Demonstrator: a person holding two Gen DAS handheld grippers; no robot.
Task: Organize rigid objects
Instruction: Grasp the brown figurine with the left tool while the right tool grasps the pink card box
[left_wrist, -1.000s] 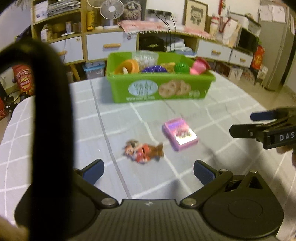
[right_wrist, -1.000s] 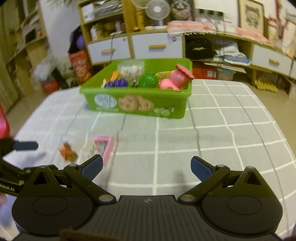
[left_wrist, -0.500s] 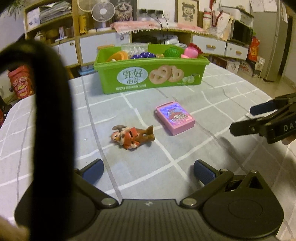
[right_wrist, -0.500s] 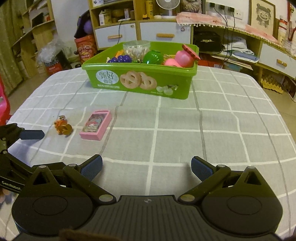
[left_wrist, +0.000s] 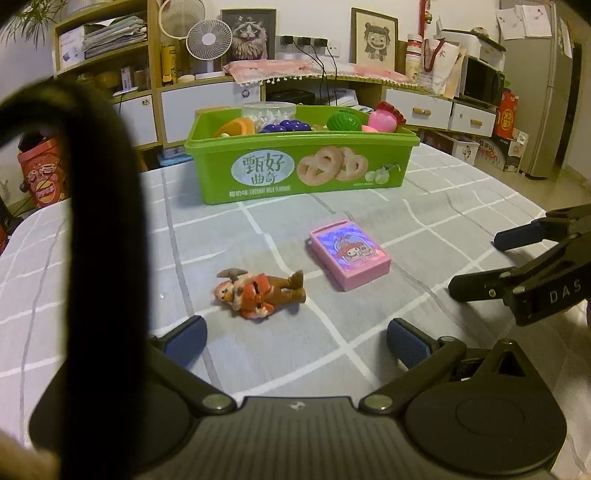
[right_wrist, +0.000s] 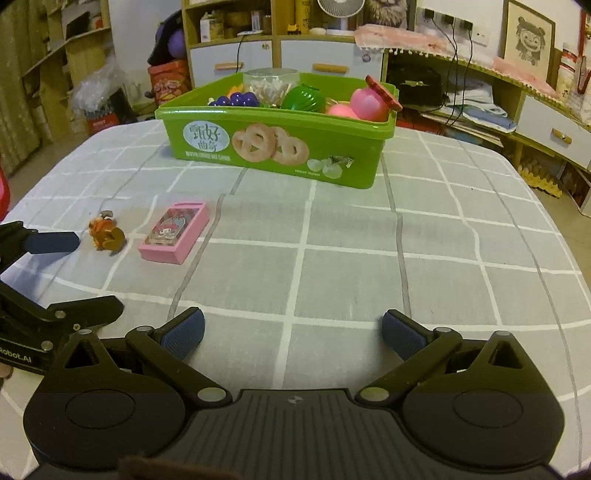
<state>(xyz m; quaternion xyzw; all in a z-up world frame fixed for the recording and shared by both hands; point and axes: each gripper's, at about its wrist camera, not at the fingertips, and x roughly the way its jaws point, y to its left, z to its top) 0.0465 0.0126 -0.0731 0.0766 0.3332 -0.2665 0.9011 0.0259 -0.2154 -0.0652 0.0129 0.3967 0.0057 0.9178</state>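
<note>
Green plastic bin (left_wrist: 301, 173) with biscuit print sits at the far side of the worktop (right_wrist: 369, 258) (grey cloth, white grid). It already holds a clear tub of cotton swabs (right_wrist: 271, 83), purple toy grapes (right_wrist: 236, 99), a green ball-like toy (right_wrist: 303, 98), a pink toy with a red lid (right_wrist: 369, 103) and an orange piece (left_wrist: 236, 127). So most of the sorting looks done.

Left on the cloth: small brown-and-orange toy figurine (left_wrist: 258, 291), lying on its side, and flat pink card box with a cartoon face (left_wrist: 349, 253), just beside it. Both well short of the bin, not touching each other.

Left hand-held gripper (left_wrist: 295, 334): jaws spread wide, empty, low over the cloth with the figurine just ahead between the pads; likely the next pick. Right hand-held gripper (right_wrist: 293, 328): also wide, empty, over bare cloth, pink box off to its left.

My estimate: two items to go, then finished. Figurine is lumpy, so the grip could slip.
</note>
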